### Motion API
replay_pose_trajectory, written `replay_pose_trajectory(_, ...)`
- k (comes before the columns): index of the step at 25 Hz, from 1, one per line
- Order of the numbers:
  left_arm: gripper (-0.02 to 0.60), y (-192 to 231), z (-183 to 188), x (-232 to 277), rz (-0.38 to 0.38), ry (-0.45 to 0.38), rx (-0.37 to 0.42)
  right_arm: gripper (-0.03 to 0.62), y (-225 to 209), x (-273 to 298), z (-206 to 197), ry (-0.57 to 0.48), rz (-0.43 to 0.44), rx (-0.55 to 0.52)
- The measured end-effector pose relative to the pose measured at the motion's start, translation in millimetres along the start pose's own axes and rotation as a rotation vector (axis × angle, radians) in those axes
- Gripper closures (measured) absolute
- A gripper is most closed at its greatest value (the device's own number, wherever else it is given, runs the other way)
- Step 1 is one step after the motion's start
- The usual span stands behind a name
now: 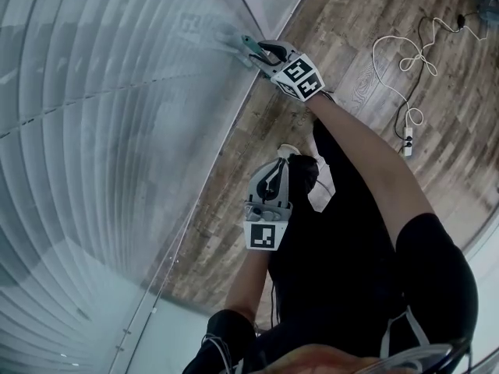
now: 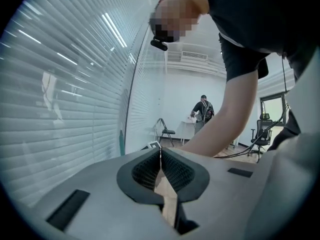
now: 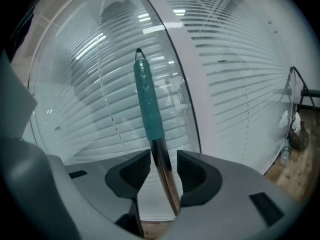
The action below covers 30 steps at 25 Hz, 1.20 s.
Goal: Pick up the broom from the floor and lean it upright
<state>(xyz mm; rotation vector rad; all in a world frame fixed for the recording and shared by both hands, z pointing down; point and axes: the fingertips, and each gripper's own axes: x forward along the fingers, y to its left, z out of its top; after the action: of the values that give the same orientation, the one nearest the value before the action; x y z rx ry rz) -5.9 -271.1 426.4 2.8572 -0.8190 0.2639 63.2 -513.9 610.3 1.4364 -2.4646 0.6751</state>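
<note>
Standing broom handle (image 3: 148,104) inside parted right claw (image 3: 164,156) (blinds (image 3: 240,84) behind)

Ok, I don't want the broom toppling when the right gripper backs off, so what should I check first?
1. Fingers of the right gripper off the broom handle: ok, they stand apart around it.
2. Handle's top resting on the glass wall: cannot tell, though it looks close against it.
3. Broom's foot steady on the floor: cannot tell, out of view.
4. Spare hand, the left gripper, free: ok, shut and empty.
5. Trip hazards, the power strip: ok, it lies well out from the wall.
</note>
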Motion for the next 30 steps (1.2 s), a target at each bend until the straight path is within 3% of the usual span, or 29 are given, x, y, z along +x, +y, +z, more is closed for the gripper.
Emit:
replay_pose_trajectory(2,0.561,9.6,-0.6,1.4,0.022,-0.005,-0.039,0.407,-1.1,1.3,-3.9,0.001,0.009,0.037)
replay_pose_trajectory(5,0.561,23.8,-4.4,7.0,0.052,0.006,-0.090,0.407,-4.3,-0.4,-4.0,-0.004,0.000,0.027)
replay_pose_trajectory(17,0.560,42.9,21.0,9.3,0.101,-0.032,-0.117,0.407,20.6,-56.6,-3.7,0.016,-0.037,-0.030)
replay_pose_trajectory(24,0.561,39.5,55.7,-15.6,0.113,-0.047,-0.151,0.416,61.7,-144.9,52.1,-0.063,-0.125,-0.069)
replay_pose_trajectory(30,0.561,28.3,100.4,-30.3,0.108,-0.071,-0.183,0.428,135.2,-218.5,94.5,-0.125,-0.080,-0.054)
